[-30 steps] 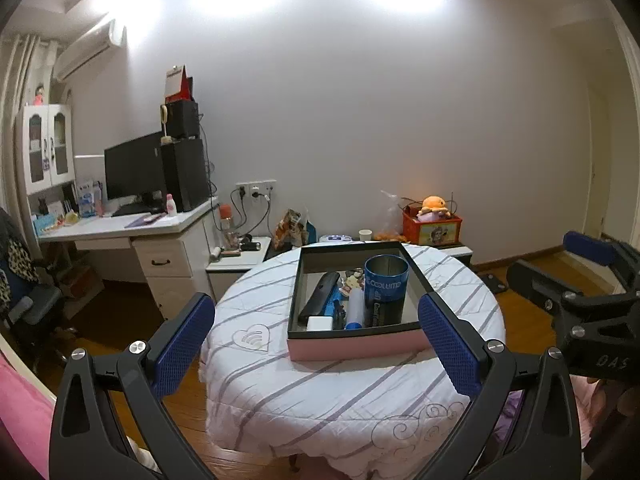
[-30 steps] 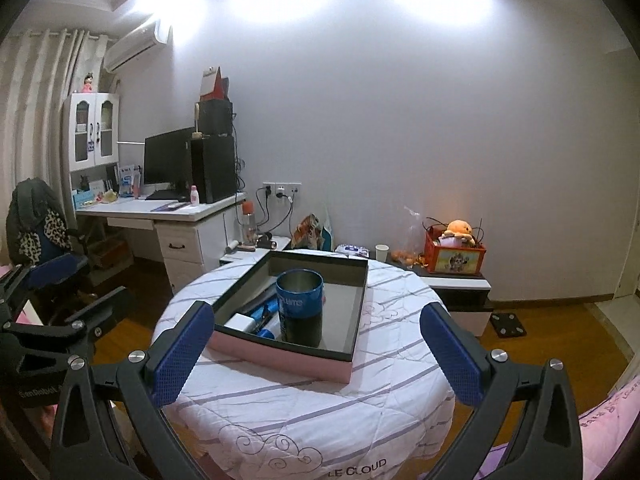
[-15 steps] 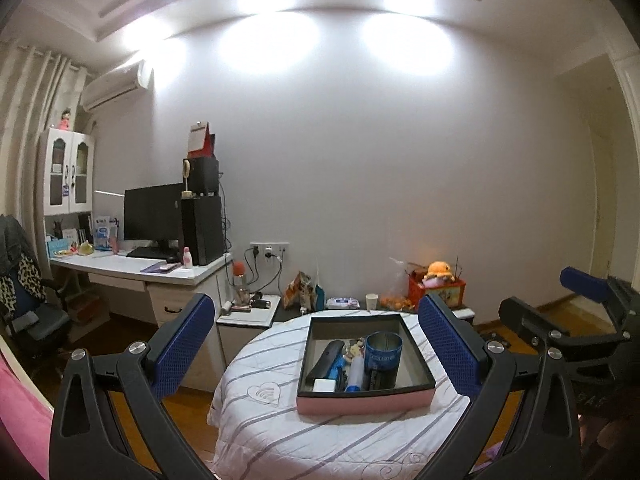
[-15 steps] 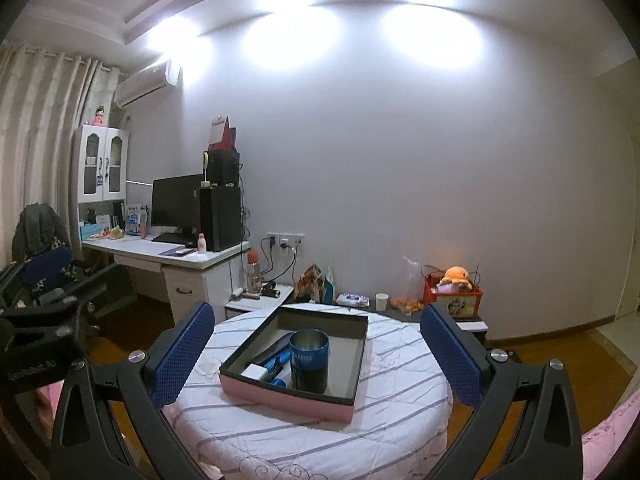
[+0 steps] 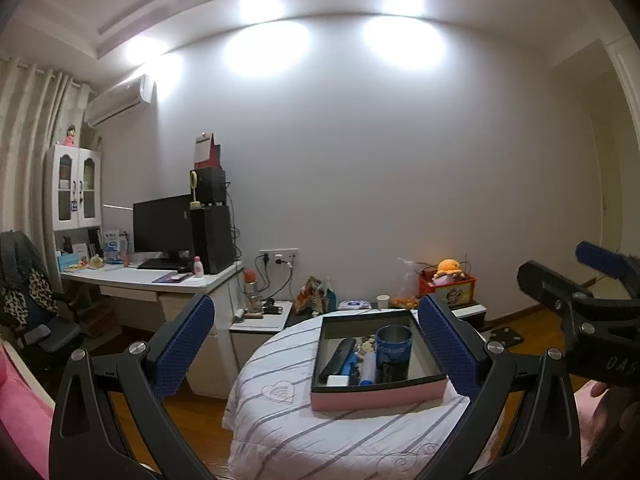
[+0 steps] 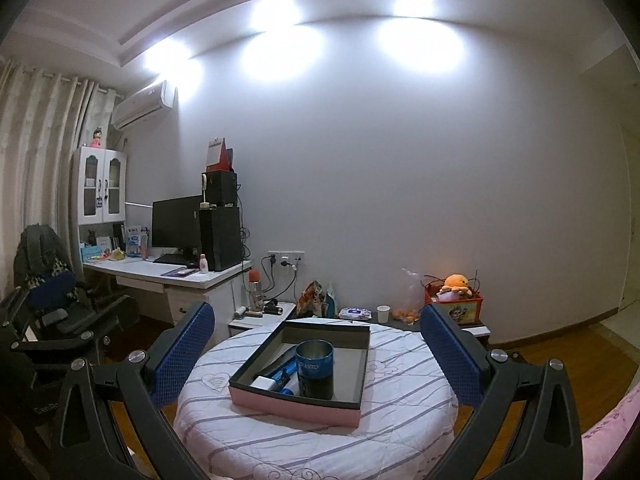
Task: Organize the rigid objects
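Both tools, left tool (image 5: pixel 316 344) and right tool (image 6: pixel 318 346), gape empty above the pink tray (image 6: pixel 296 402)

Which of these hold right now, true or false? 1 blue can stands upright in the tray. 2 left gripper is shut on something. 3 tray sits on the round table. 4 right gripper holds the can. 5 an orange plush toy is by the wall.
1. True: the blue can stands upright in the tray.
2. False: the left gripper is open and empty.
3. True: it sits on the round table.
4. False: the right gripper is open, away from the can.
5. True: the orange plush toy sits there.
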`<state>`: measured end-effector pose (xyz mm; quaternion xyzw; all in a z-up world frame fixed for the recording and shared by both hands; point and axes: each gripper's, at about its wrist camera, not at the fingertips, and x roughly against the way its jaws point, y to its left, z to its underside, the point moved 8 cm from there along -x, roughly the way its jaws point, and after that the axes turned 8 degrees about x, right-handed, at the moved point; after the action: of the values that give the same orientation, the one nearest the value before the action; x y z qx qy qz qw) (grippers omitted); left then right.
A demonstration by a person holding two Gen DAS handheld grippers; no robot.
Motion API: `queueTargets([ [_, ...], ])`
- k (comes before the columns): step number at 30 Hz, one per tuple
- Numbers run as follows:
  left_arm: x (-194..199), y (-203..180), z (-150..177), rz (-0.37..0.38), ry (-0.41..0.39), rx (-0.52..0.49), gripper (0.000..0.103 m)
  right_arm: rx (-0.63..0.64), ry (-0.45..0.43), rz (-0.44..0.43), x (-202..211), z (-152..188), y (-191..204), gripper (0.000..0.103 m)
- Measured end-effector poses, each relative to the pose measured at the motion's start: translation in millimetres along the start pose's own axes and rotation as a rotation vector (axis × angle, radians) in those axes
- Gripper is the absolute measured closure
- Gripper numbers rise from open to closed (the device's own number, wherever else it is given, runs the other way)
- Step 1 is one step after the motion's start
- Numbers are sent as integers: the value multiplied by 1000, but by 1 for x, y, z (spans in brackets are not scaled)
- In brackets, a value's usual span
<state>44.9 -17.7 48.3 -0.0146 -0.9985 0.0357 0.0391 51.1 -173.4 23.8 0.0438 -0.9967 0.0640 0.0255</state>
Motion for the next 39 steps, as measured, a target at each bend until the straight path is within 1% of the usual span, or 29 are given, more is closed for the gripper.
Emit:
queueTargets([
  [3, -1, 2, 3, -4, 15, 0, 0, 18, 4, 30, 0, 2, 1, 0],
  [10, -4, 6, 7, -11, 29, 20, 0, 25, 19, 20, 0, 6, 4, 0],
  [22, -3, 3, 11, -3, 41, 7, 0, 51, 47, 28, 0, 11, 8, 0],
  [39, -6, 5, 14, -8, 48, 9, 0, 58, 54, 22, -1, 12, 11, 0],
])
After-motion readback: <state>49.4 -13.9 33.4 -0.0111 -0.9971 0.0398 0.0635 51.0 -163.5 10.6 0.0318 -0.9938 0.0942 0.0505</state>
